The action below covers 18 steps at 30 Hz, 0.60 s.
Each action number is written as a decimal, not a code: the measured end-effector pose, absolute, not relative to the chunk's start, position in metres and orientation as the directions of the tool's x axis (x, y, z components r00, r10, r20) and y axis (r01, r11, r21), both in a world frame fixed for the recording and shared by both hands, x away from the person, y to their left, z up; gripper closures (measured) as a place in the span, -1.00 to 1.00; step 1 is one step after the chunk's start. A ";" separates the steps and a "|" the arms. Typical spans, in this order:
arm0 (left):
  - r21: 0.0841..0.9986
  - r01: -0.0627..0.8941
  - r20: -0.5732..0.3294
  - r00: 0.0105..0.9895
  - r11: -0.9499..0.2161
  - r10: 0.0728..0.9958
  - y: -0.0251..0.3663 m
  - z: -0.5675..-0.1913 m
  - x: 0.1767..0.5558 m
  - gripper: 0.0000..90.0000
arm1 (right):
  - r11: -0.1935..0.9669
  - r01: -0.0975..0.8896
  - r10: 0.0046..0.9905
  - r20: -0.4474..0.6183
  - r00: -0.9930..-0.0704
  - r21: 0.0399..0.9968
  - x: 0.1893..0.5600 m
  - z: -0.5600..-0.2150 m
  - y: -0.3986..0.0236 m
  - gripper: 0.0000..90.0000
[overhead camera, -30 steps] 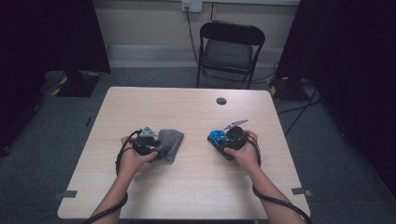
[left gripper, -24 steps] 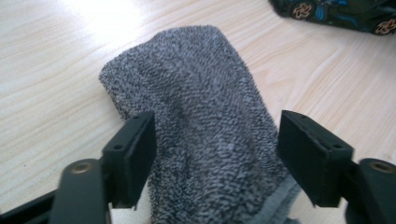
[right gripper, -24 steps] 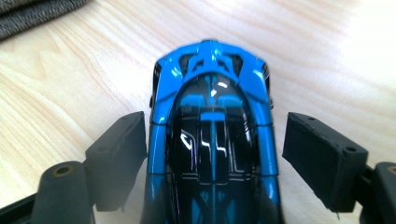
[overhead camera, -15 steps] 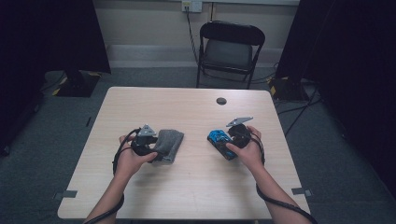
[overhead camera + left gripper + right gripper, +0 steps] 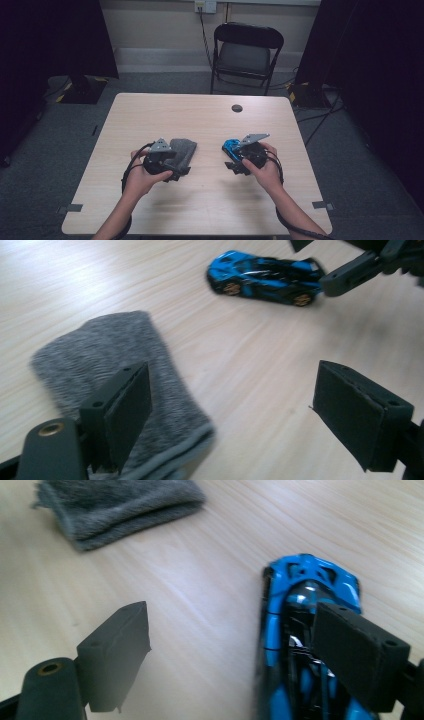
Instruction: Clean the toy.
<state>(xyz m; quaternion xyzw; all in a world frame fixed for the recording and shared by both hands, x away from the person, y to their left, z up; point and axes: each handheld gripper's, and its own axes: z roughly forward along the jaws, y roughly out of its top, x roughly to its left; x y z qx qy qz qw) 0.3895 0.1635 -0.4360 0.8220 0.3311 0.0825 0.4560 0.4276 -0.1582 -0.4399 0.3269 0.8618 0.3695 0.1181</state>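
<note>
Table [image 5: 150,210], high view: grey cloth [image 5: 184,150] left of centre, blue car [image 5: 231,146] right of centre, the two well apart with bare wood between. Small dark disc [image 5: 237,108] near the far edge, away from both.

Left gripper [image 5: 172,167]: jaws apart and just been opening, nothing pressed between them. In the left gripper view the cloth [image 5: 120,385] lies lower left, its hemmed end under the left-hand jaw; the right-hand jaw stands over bare wood. Cloth's long axis runs from upper left to lower right of that frame, roughly along the jaws' line of sight, not across the gap.

Right gripper [image 5: 235,162]: jaws wide, just been opening too, holding nothing. In the right gripper view the car [image 5: 305,645] sits lower right, nose toward the top of frame, long axis running away from the jaws. The right-hand jaw overlaps its roof; whether it touches I cannot tell. Most of the gap is over bare table to the car's left.

Judgement: each hand is nearest its own object. To take the car, the right gripper would need to shift right in its frame until the body lies between the jaws.
</note>
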 end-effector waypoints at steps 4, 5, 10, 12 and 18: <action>0.803 0.460 -0.172 0.788 -0.379 0.591 0.156 -0.438 0.380 -0.65 | 0.525 0.451 0.619 0.041 -0.785 0.722 0.414 -0.438 -0.151 -0.67; 0.803 0.460 -0.172 0.788 -0.379 0.591 0.156 -0.438 0.380 -0.65 | 0.525 0.451 0.619 0.041 -0.785 0.722 0.414 -0.438 -0.151 -0.67; 0.806 0.440 -0.174 0.816 -0.396 0.552 0.148 -0.444 0.367 -0.65 | 0.534 0.435 0.574 0.067 -0.816 0.725 0.399 -0.441 -0.145 -0.67; 0.801 0.435 -0.170 0.824 -0.411 0.541 0.145 -0.448 0.362 -0.65 | 0.535 0.430 0.563 0.073 -0.823 0.727 0.395 -0.444 -0.145 -0.67; 0.798 0.413 -0.164 0.849 -0.438 0.502 0.138 -0.457 0.350 -0.65 | 0.549 0.417 0.527 0.087 -0.846 0.725 0.386 -0.450 -0.143 -0.67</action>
